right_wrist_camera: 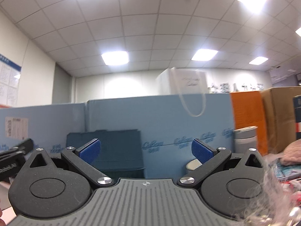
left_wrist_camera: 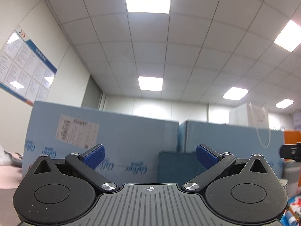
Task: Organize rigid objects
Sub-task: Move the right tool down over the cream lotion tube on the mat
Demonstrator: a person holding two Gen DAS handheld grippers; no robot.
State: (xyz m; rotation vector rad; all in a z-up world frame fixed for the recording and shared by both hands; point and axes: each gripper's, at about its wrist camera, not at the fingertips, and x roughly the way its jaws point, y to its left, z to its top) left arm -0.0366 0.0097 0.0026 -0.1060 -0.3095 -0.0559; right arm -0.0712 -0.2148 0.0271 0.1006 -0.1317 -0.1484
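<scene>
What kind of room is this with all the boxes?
Probably an office used partly for storage. It has a tiled ceiling with flat light panels, a notice board on the wall, and big blue cartons stacked beside a brown cardboard box.

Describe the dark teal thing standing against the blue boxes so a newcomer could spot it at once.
Start at the wall of pale blue cartons across the back. Low at its foot, near the seam between two cartons, stands a dark teal container, straight ahead between the open right tool's pads. It is the only deep teal, ribbed piece there; the neighbouring grey-white cylinder is round and pale.
</scene>
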